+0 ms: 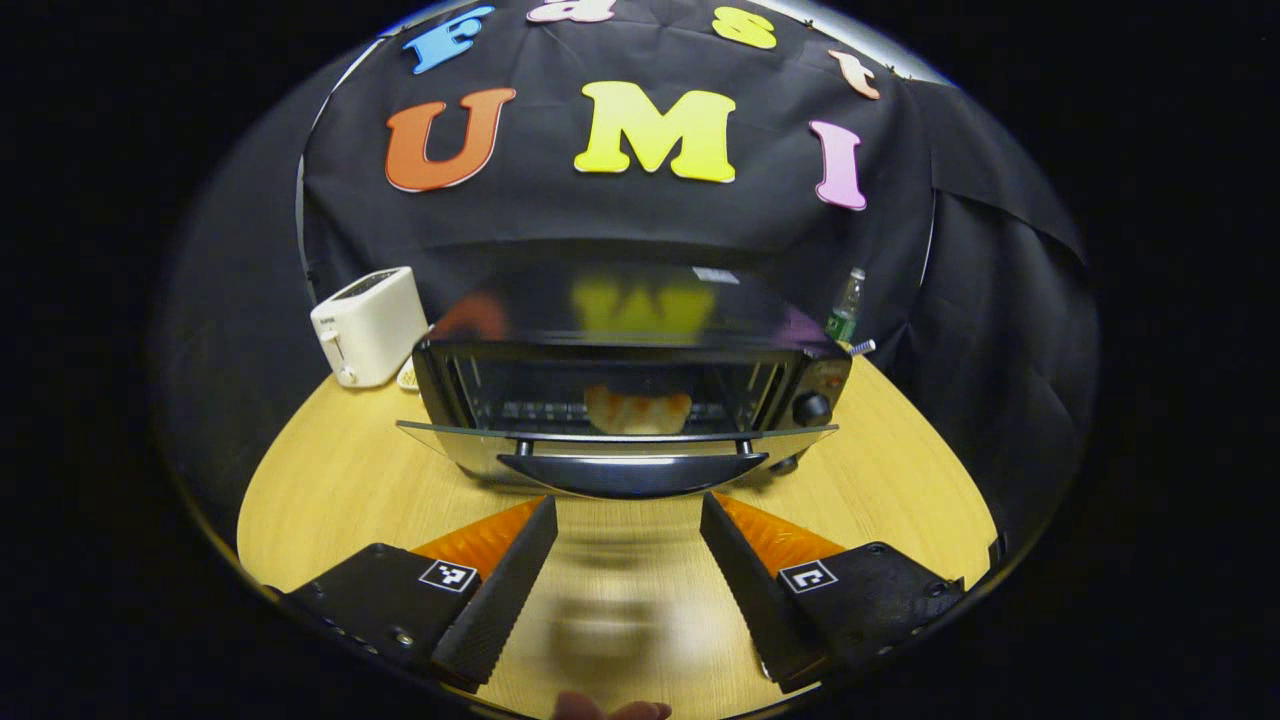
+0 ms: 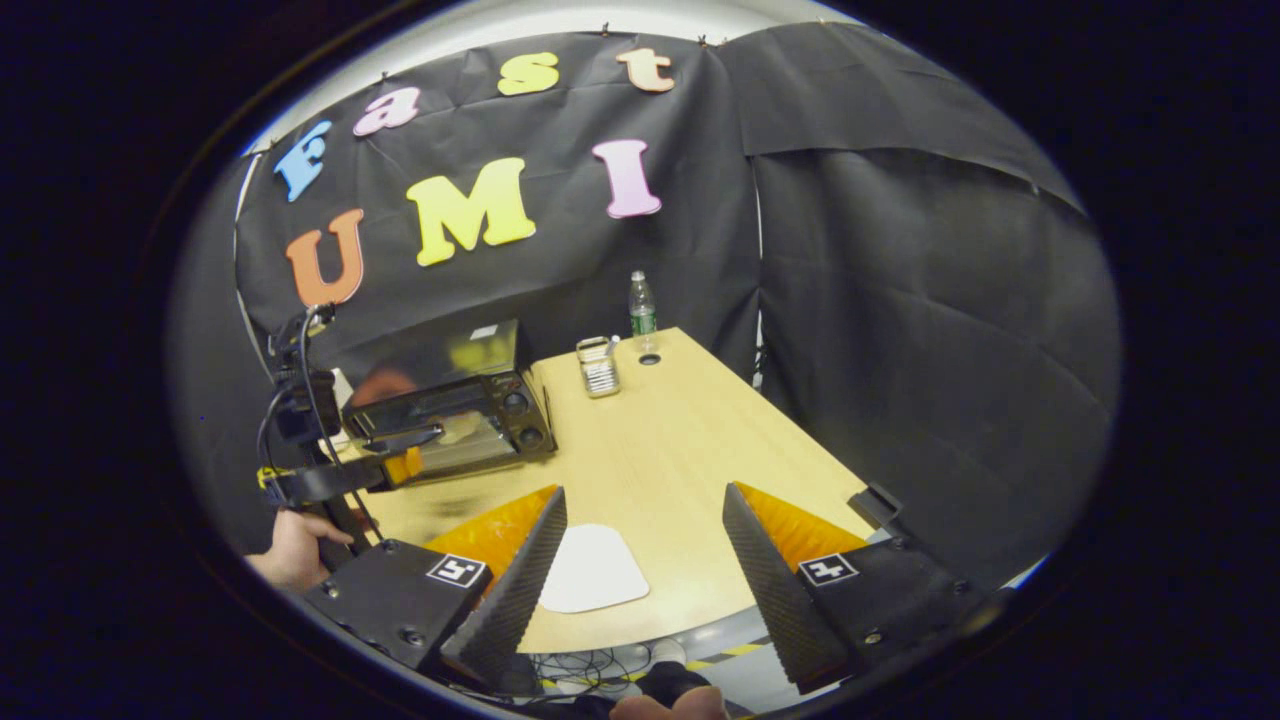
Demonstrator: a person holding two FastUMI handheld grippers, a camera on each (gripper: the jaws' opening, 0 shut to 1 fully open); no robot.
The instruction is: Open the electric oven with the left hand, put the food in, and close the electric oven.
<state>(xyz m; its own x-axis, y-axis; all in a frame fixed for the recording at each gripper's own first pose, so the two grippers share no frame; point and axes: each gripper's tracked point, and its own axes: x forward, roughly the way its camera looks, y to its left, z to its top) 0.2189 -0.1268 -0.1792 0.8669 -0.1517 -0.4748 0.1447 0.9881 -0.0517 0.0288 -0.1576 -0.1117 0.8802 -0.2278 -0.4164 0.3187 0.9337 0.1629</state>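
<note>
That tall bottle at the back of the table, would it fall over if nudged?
Probably: the bottle stands upright, tall and narrow. It looks like clear plastic, so likely light, and once down it might roll.

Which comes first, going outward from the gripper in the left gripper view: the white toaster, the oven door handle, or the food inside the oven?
From the left gripper, with its jaws open:
1. Oven door handle, straight ahead on the lowered door.
2. Food, centred inside the oven, behind the door.
3. White toaster, back left on the table, beside the oven.
</note>
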